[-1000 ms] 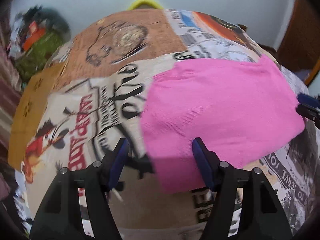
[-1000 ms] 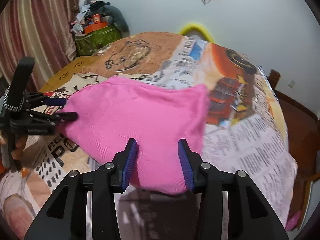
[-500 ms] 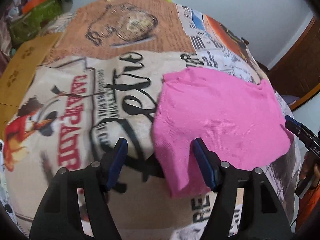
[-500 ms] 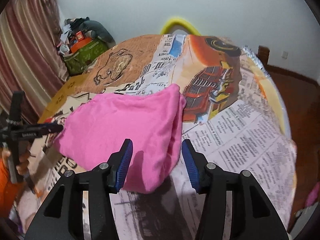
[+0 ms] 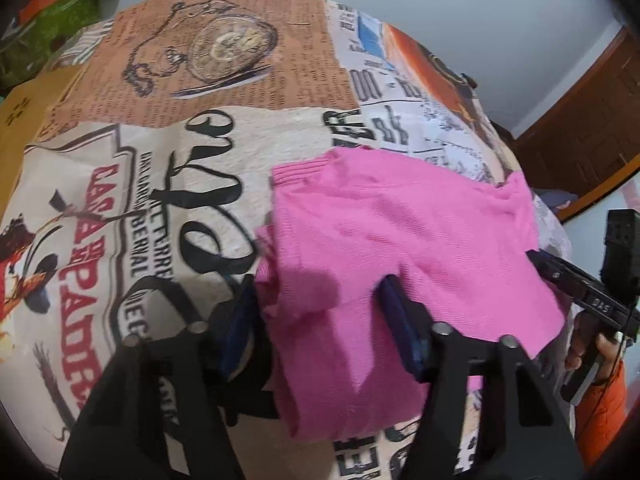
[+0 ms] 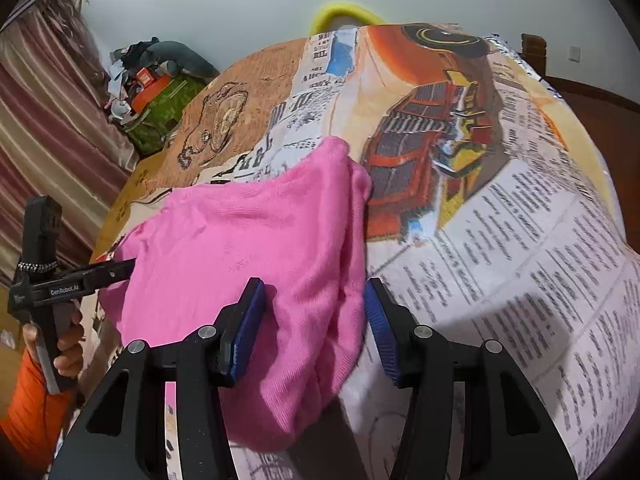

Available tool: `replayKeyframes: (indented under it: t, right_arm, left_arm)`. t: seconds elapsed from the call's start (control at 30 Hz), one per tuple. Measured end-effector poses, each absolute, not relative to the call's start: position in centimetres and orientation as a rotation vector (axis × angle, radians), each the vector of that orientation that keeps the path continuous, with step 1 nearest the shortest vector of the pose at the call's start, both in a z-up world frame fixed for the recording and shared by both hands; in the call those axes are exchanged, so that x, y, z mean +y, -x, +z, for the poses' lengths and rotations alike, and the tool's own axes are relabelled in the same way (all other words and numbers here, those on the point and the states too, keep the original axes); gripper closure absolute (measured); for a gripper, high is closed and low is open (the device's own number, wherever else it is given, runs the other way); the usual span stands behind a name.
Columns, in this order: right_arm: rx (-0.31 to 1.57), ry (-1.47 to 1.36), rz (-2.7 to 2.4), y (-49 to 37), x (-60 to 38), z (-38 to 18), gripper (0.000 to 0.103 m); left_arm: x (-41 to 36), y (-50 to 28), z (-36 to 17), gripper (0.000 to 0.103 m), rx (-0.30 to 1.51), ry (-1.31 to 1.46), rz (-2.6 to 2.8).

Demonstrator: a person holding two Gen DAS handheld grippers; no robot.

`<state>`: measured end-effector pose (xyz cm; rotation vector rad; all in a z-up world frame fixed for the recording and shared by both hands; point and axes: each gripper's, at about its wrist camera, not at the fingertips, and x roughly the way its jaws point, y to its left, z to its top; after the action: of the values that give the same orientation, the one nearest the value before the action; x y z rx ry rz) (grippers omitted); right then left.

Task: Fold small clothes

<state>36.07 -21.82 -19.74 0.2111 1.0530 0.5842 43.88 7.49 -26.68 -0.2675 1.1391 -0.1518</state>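
Note:
A small pink knit garment (image 5: 400,248) lies on the table's printed cloth, also in the right wrist view (image 6: 256,248). My left gripper (image 5: 320,332) is open, its blue pads on either side of the garment's near left corner, which bunches up between them. My right gripper (image 6: 314,320) is open, its pads straddling the garment's near right edge. Each gripper shows from the side in the other view, the right one (image 5: 560,276) and the left one (image 6: 116,270), both at the garment's edge.
The table is covered by a newspaper-and-poster print cloth (image 6: 520,220). A cluttered green bag with an orange box (image 6: 160,92) stands at the back left by striped curtains. A yellow chair back (image 6: 344,14) rises behind the table. A wooden door (image 5: 580,128) is at the right.
Both grippers have moved forward and lower onto the garment's near edge. The garment has narrowed and bunched, its left corner rumpling between the left pads. The right jaws have opened wider.

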Motion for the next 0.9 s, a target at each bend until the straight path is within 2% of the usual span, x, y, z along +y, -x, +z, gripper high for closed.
replayKeyframes:
  t: [0.07,0.13,0.17,0.23,0.4,0.9]
  right_arm:
    - [1.057,-0.216,0.596,-36.3,-21.5,-19.9,0.063]
    - [1.081,-0.243,0.621,-36.4,-21.3,-20.4,0.083]
    - [1.084,-0.258,0.626,-36.5,-21.4,-20.5,0.085]
    - [1.072,-0.257,0.625,-36.2,-21.2,-20.5,0.090]
    - [1.005,-0.183,0.612,-35.2,-20.5,-18.9,0.094]
    - [0.818,-0.103,0.687,-31.1,-16.7,-10.1,0.095]
  left_arm:
    - [7.5,-44.1,-26.8,0.059,1.144,0.302,-0.180]
    - [7.6,-44.3,-26.9,0.065,1.145,0.325,-0.187]
    - [7.5,-44.3,-26.9,0.067,1.145,0.331,-0.190]
    - [7.6,-44.2,-26.8,0.081,1.141,0.350,-0.194]
    - [7.1,-43.6,-25.7,0.088,1.116,0.315,-0.158]
    - [9.5,-36.3,-15.3,0.090,0.880,0.186,-0.091]
